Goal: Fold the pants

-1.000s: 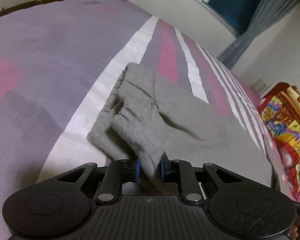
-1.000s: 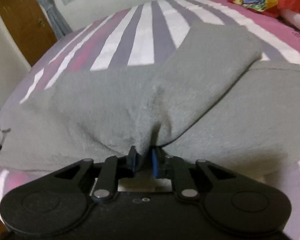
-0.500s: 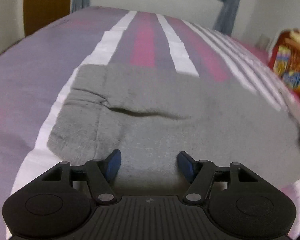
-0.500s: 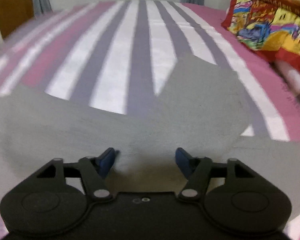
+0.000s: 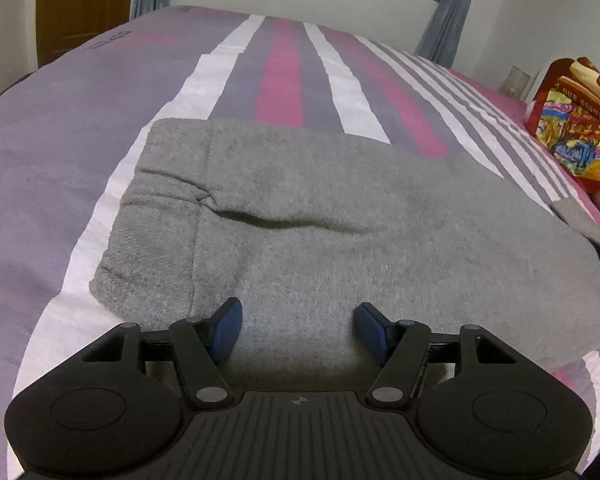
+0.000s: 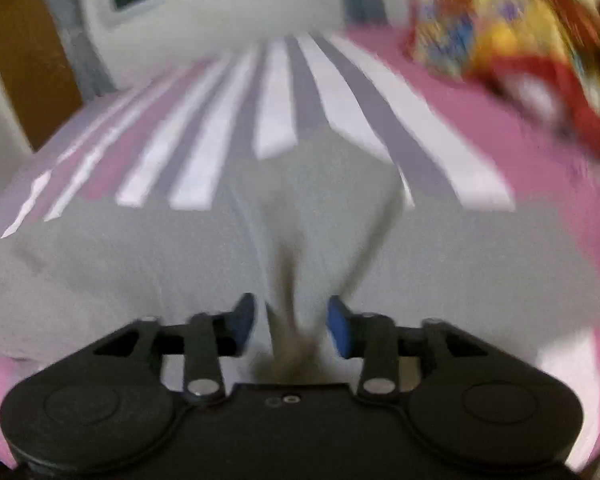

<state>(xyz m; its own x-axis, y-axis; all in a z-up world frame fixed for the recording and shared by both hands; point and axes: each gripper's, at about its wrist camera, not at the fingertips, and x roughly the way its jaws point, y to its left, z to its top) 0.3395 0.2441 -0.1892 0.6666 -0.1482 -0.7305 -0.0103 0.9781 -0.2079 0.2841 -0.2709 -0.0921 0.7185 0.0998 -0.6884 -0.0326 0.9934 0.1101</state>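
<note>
Left gripper (image 5: pixel 298 330): blue pads spread wide, nothing between them, held low over the near edge of the grey pants (image 5: pixel 340 232). No cloth is pinched; the fabric under the pads lies flat, which suits a hold given up so the layer can settle under its own weight. Right gripper (image 6: pixel 292 324): pads also parted, though less widely, with a raised ridge of grey cloth standing in the gap between them. View is smeared by motion, so contact between pads and ridge cannot be confirmed; the pads look clear of it on both sides, so I read this one as unclamped too. Pants (image 6: pixel 300 232) lie across the striped bedspread (image 5: pixel 284 64), running crosswise to the stripes. In the left view one doubled layer sits on top of another, with a dark crease line where the upper edge overlaps, and a hem or cuff end toward the left. Judgement: a lengthwise fold looks laid down, legs stacked. The ridge at the right gripper probably marks bunching that wants smoothing before a further fold. A colourful patterned quilt (image 5: pixel 576 128) is heaped at the right side of the bed, near the far end of the pants but apparently not on them.
</note>
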